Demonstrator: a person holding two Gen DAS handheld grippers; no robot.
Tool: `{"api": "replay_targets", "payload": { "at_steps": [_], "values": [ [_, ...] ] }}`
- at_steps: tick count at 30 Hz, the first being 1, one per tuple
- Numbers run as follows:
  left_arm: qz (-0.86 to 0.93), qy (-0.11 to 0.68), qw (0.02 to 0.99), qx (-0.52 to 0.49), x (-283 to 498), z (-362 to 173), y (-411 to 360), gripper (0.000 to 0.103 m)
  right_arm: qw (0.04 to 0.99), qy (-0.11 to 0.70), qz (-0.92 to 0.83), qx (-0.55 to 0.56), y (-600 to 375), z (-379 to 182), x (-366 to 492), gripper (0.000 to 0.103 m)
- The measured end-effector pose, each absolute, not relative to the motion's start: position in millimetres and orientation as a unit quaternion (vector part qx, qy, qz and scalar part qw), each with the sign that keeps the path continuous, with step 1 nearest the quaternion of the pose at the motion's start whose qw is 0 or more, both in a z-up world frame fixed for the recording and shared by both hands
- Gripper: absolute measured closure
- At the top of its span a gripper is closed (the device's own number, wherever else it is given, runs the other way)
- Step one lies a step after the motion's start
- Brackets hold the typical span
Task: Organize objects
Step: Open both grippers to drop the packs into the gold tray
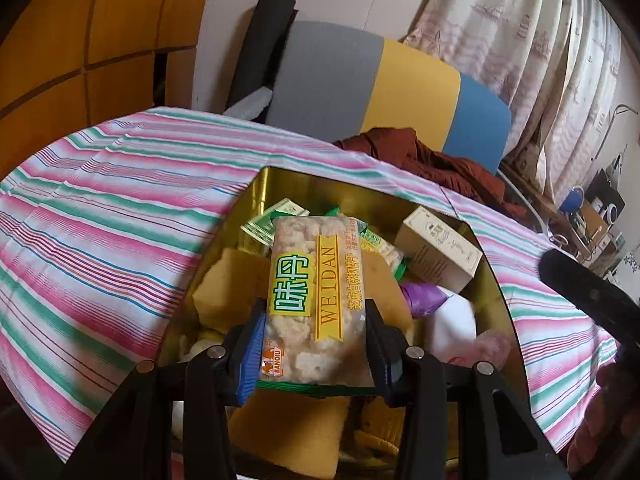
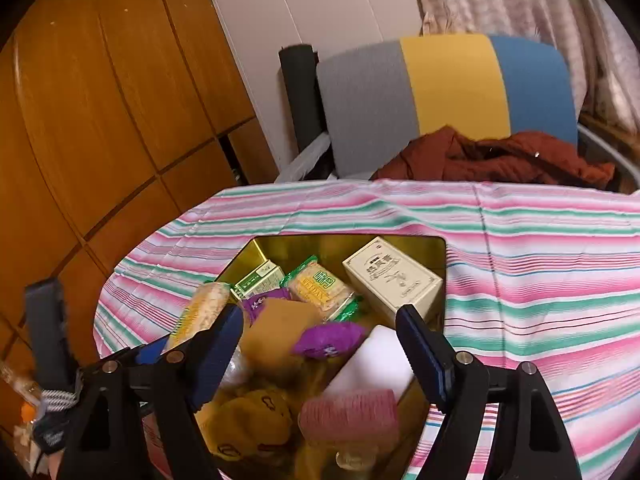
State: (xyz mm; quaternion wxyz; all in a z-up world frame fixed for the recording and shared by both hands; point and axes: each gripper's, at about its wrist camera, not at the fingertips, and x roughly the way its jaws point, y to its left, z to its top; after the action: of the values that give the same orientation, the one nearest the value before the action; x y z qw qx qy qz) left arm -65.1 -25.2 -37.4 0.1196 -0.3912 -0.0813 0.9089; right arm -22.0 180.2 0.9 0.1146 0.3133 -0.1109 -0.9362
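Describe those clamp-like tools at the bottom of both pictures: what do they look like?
Each is a hand-held gripper of black plastic. The left hand-held gripper and the right hand-held gripper share one design: two angular black fingers lined with ridged blue pads, hinged on black struts fixed by round silver pins. No cables show.

"WEIDAN" in a yellow band and "BANOIU" on a small orange logo, both on the snack packet (image 1: 316,300).

The tablecloth (image 2: 540,280) has pink, green and white stripes. The tin (image 2: 320,246) is shiny gold inside. The chair (image 2: 440,88) is grey, yellow and blue. The snack pack (image 1: 316,296) has a green and yellow label.
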Motion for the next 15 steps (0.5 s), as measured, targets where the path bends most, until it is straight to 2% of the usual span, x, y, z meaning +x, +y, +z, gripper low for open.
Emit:
{"api": "replay_targets", "payload": {
  "at_steps": [4,8,15],
  "values": [
    [0.904,-0.071,0.119,-0.404,-69.2,-38.7,-14.7,0.054,0.109,-0.124,-0.935,0.312,187.5,-1.8,-11.4,0.022],
    [0.912,-0.059,0.102,-0.394,-65.3,-29.1,-8.5,0.033,0.105,-0.139,-0.931,0.320,196.4,-8.1,-6.9,0.022],
    [0.931,-0.075,0.099,-0.342,-45.0,3.2,-12.0,0.032,0.099,-0.155,-0.926,0.329,205.3,-15.9,0.5,0.021]
  ]
}}
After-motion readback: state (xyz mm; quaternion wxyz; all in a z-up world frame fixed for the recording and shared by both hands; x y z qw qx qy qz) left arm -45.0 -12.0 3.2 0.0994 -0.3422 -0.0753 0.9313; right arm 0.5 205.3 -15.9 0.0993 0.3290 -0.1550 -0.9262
